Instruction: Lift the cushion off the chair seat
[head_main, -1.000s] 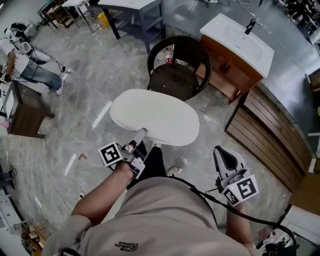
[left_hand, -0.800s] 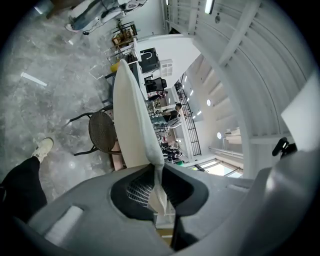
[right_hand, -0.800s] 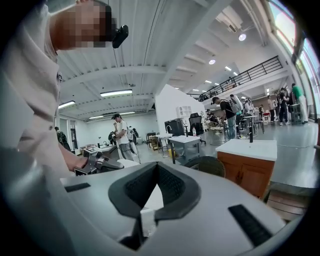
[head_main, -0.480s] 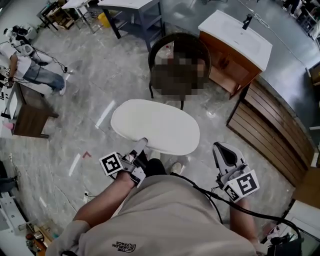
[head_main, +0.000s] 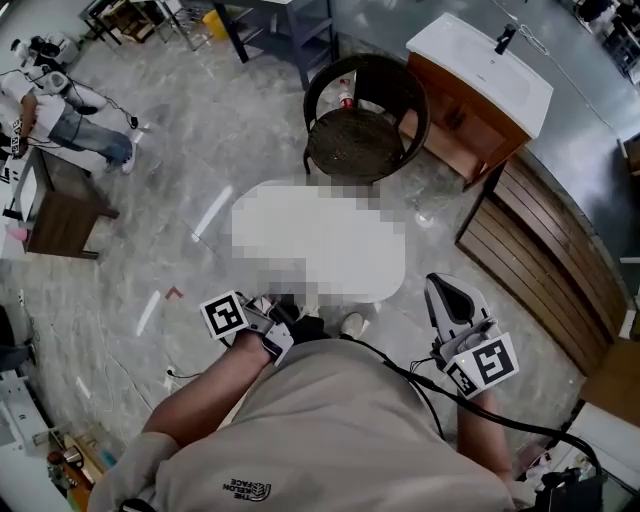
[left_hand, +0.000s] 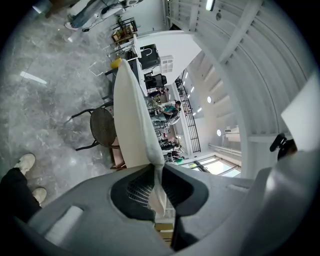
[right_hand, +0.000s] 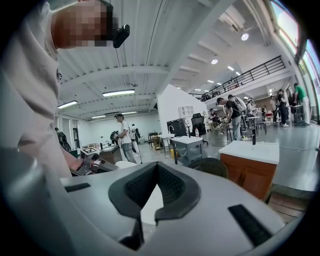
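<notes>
The oval white cushion (head_main: 320, 240) hangs level over the floor in front of me, under a blurred patch in the head view. My left gripper (head_main: 281, 305) is shut on its near edge. In the left gripper view the cushion (left_hand: 131, 110) runs edge-on away from the jaws, its rim pinched between the pads (left_hand: 157, 185). The dark round wicker chair (head_main: 365, 140) stands beyond it with a bare seat, and also shows in the left gripper view (left_hand: 102, 127). My right gripper (head_main: 446, 296) is held at my right side, shut and empty (right_hand: 156, 172), apart from the cushion.
A wooden cabinet with a white sink top (head_main: 480, 75) stands right of the chair. A slatted wooden panel (head_main: 530, 260) lies along the right. A brown table (head_main: 60, 215) and a seated person (head_main: 50, 110) are at far left. My shoe (head_main: 350, 323) is under the cushion's near edge.
The cushion has come back toward me with the left gripper, away from the chair, and floor now shows between the two. The right gripper has hardly moved.
</notes>
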